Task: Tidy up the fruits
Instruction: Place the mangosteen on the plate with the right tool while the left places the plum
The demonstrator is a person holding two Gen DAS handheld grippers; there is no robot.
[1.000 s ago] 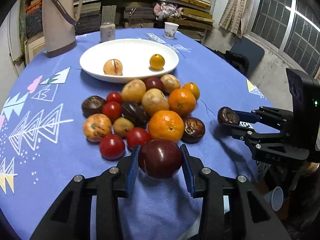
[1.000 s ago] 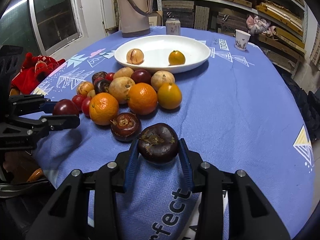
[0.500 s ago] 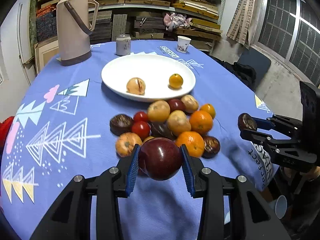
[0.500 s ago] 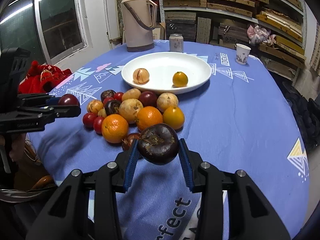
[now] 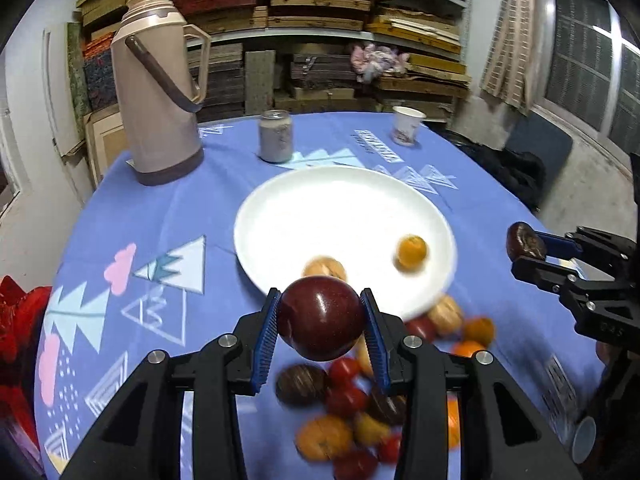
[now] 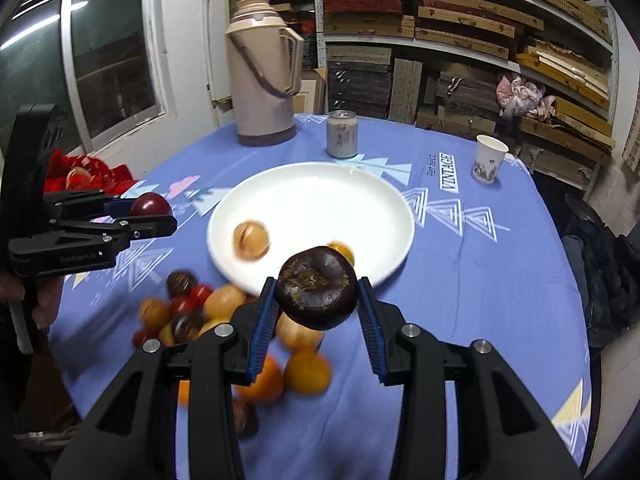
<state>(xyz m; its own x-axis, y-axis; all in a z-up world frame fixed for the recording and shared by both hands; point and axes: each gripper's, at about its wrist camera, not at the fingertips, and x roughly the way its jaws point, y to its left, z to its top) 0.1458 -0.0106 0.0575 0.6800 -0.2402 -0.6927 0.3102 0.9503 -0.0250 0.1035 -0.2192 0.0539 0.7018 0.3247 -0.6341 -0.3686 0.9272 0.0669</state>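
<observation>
Two hand-held grippers hang above the blue-clothed counter (image 5: 168, 216), each pinching one fruit. The left hand-held gripper (image 5: 320, 334) clamps a glossy dark red apple (image 5: 320, 316) between its blue pads, just short of the white plate (image 5: 320, 208). The right hand-held gripper (image 6: 316, 312) squeezes a dark purple mangosteen (image 6: 318, 288) over the plate's near rim. On the plate lie a small orange (image 5: 412, 251) and a tan round fruit (image 6: 251, 239). The blurred fruit pile (image 5: 360, 408) sits on the cloth just in front of the plate; a beige thermos (image 5: 158, 92) stands behind the plate.
</observation>
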